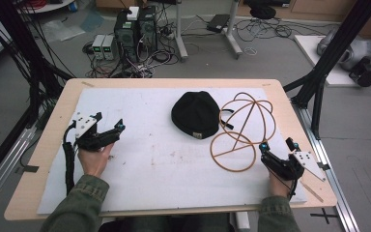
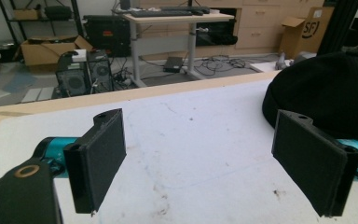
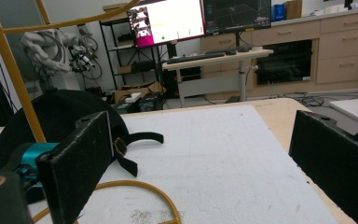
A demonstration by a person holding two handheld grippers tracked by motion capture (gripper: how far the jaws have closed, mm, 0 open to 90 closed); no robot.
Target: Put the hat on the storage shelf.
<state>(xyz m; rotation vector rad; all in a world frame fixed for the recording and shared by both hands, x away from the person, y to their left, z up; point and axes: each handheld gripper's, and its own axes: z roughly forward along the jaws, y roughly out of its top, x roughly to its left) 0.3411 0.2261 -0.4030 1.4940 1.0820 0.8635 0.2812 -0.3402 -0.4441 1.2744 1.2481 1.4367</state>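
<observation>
Black cap [image 1: 195, 114], tan wire stand [image 1: 244, 128], white mat [image 1: 145, 145]

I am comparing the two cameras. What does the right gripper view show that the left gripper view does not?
Right gripper view: the yellow wire stand, the cap's strap with a buckle and a lit monitor. Left gripper view: two computer towers on the floor and a cardboard box. Both: the black cap, the white mat, and that gripper's own tongs standing open.
</observation>
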